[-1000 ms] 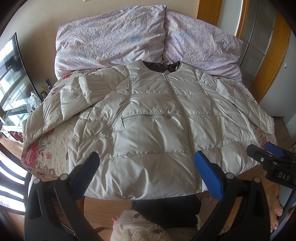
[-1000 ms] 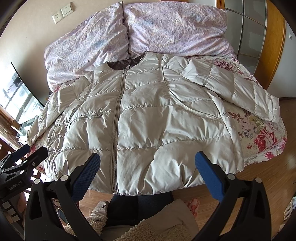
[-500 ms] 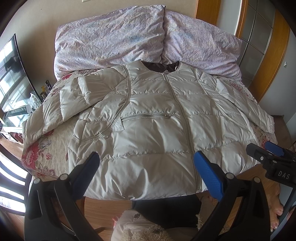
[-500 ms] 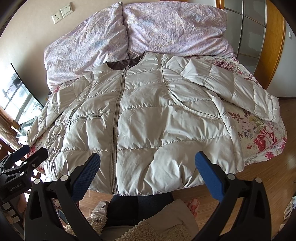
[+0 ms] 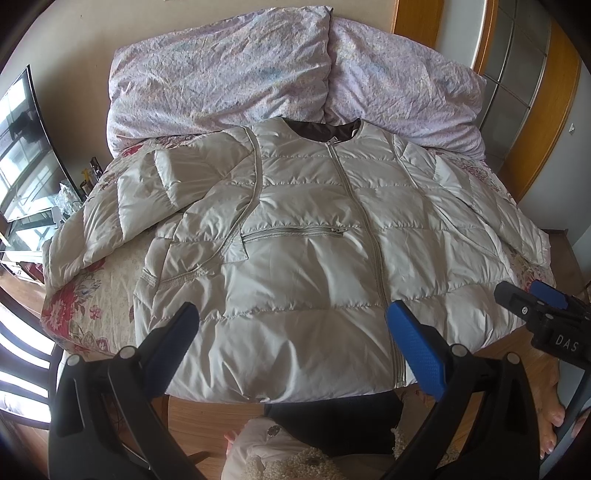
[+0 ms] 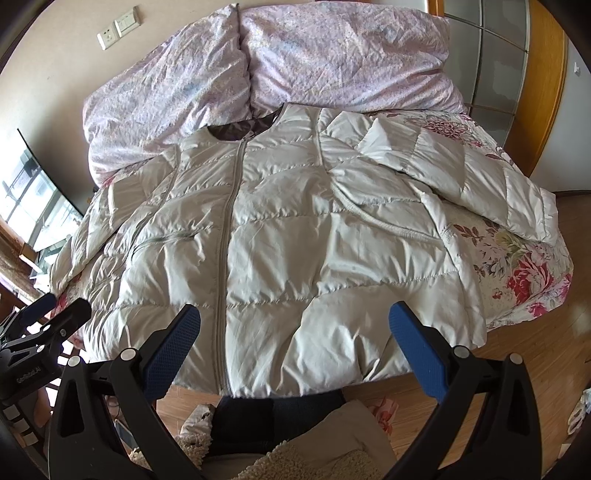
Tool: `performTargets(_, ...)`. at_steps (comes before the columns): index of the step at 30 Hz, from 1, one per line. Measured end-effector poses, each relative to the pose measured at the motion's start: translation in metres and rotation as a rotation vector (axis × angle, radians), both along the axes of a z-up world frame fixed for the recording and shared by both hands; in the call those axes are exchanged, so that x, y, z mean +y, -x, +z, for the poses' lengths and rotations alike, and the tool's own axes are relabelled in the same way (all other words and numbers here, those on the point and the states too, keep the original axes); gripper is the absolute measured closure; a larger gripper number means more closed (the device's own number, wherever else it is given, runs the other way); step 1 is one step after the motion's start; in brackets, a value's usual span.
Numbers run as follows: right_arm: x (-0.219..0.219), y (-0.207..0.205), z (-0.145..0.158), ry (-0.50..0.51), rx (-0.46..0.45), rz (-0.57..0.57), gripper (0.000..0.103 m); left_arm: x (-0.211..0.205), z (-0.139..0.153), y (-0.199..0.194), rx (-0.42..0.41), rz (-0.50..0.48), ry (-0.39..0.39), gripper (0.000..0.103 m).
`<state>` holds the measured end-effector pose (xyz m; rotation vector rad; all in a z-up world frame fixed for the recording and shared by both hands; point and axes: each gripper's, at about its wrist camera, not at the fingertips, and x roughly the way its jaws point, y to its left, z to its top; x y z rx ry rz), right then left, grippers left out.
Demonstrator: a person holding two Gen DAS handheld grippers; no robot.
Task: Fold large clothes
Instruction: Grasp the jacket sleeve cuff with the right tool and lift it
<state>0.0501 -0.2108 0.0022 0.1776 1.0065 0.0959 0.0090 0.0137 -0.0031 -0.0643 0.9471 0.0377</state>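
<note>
Blue pads face each other across a wide gap on both tools: the left gripper (image 5: pixel 291 347) and the right gripper (image 6: pixel 293 345) are spread wide and grasp nothing, poised above the near hem. That placement looks deliberate, since the person stands at the foot of the bed, where both lower corners are within reach for a first fold.

Just beyond the pads, the cream quilted down jacket (image 5: pixel 317 258) lies front-up on the floral bedspread (image 5: pixel 74 314), zipped to the collar, its hem hanging slightly over the bed's edge. Both sleeves are spread outward, presumably to flatten the body before folding; no fold has been made yet.

Each camera fills in a side. From the left wrist, the sleeve on that side (image 5: pixel 122 218) shows bent over itself, with a zipped chest pocket (image 5: pixel 295 232) beside it and the other gripper's tip at the right edge. From the right wrist, the opposite sleeve (image 6: pixel 469 177) reaches toward the bed's corner.

Farthest back, two lilac pillows (image 6: pixel 258 66) lean against the wall, touching the collar; only the right view shows the wall socket (image 6: pixel 118 27).
</note>
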Motion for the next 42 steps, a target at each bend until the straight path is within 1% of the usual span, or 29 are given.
performTargets(3, -0.016, -0.01, -0.01, -0.025, -0.039, -0.038, 0.001, -0.002, -0.006, -0.008, 0.004, 0.005, -0.008, 0.002)
performTargets(6, -0.048, -0.026, -0.027, -0.115, -0.043, -0.103, 0.001, 0.0, -0.012, -0.018, 0.016, 0.001, -0.003, 0.002)
performTargets(8, -0.076, -0.037, -0.041, -0.154, -0.022, -0.185, 0.001, 0.003, -0.018, -0.027, 0.029, -0.007, 0.017, 0.002)
performTargets(11, -0.125, -0.047, -0.058, -0.205, -0.006, -0.345, 0.001, 0.007, -0.026, -0.04, 0.044, -0.013, 0.038, 0.002)
performTargets(16, -0.211, -0.048, -0.08, -0.242, -0.01, -0.619, 0.002, 0.012, -0.041, -0.062, 0.067, -0.039, 0.085, 0.002)
performTargets(17, -0.229, -0.046, -0.085, -0.253, -0.018, -0.672, 0.007, 0.012, -0.042, -0.066, 0.072, -0.044, 0.091, 0.002)
performTargets(18, -0.247, -0.044, -0.089, -0.268, -0.02, -0.726, 0.008, 0.013, -0.046, -0.071, 0.079, -0.048, 0.097, 0.002)
performTargets(20, -0.276, -0.04, -0.098, -0.303, -0.032, -0.809, 0.015, 0.012, -0.049, -0.078, 0.084, -0.058, 0.102, 0.002)
performTargets(21, -0.288, -0.039, -0.102, -0.323, -0.033, -0.844, 0.017, 0.012, -0.051, -0.081, 0.087, -0.06, 0.101, 0.002)
performTargets(23, -0.306, -0.039, -0.111, -0.368, -0.036, -0.893, 0.025, 0.011, -0.054, -0.088, 0.084, -0.066, 0.107, 0.002)
performTargets(25, -0.322, -0.039, -0.12, -0.413, -0.032, -0.934, 0.031, 0.011, -0.056, -0.092, 0.082, -0.072, 0.113, 0.002)
performTargets(26, -0.325, -0.04, -0.125, -0.431, -0.029, -0.948, 0.035, 0.011, -0.057, -0.095, 0.08, -0.075, 0.113, 0.002)
performTargets(27, -0.328, -0.04, -0.125, -0.437, -0.048, -0.958, 0.036, 0.01, -0.058, -0.096, 0.078, -0.075, 0.111, 0.002)
performTargets(30, -0.332, -0.04, -0.129, -0.456, -0.066, -0.983, 0.043, 0.011, -0.059, -0.101, 0.072, -0.073, 0.107, 0.002)
performTargets(36, -0.346, -0.043, -0.133, -0.498, -0.114, -1.043, 0.054, 0.015, -0.063, -0.108, 0.066, -0.067, 0.129, 0.002)
performTargets(39, -0.351, -0.044, -0.134, -0.488, -0.124, -1.073, 0.064, 0.017, -0.065, -0.11, 0.062, -0.066, 0.142, 0.002)
performTargets(41, -0.354, -0.045, -0.134, -0.473, -0.119, -1.084, 0.076, 0.02, -0.066, -0.11, 0.057, -0.064, 0.154, 0.002)
performTargets(42, -0.355, -0.046, -0.134, -0.474, -0.12, -1.081, 0.078, 0.022, -0.067, -0.11, 0.053, -0.062, 0.16, 0.002)
